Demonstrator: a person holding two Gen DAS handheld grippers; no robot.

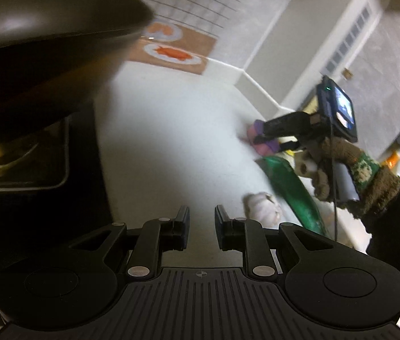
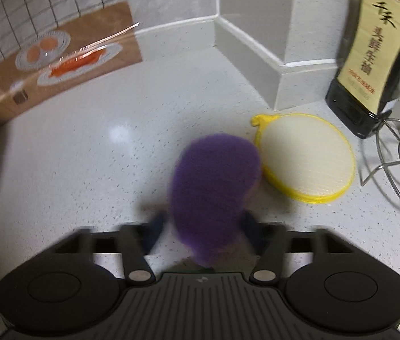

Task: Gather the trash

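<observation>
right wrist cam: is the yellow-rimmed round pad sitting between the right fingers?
No. The yellow-rimmed pad lies on the counter beyond them; the purple sponge sits between the fingers.

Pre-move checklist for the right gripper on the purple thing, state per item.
1. Purple scrubber between the right gripper fingers: ok, it sits in the gap.
2. Pads pressing on it: cannot tell, that area is blurred.
3. Yellow round pad clear of the grab: not ok, its edge lies right against the scrubber.
4. Dark sauce bottle and wire rack away from the fingers: ok, both stand off to the right.
5. Left gripper free: ok, jaws a little apart, nothing between them.
6. Garlic bulb and green wrapper still on the counter: ok, uncollected.
</observation>
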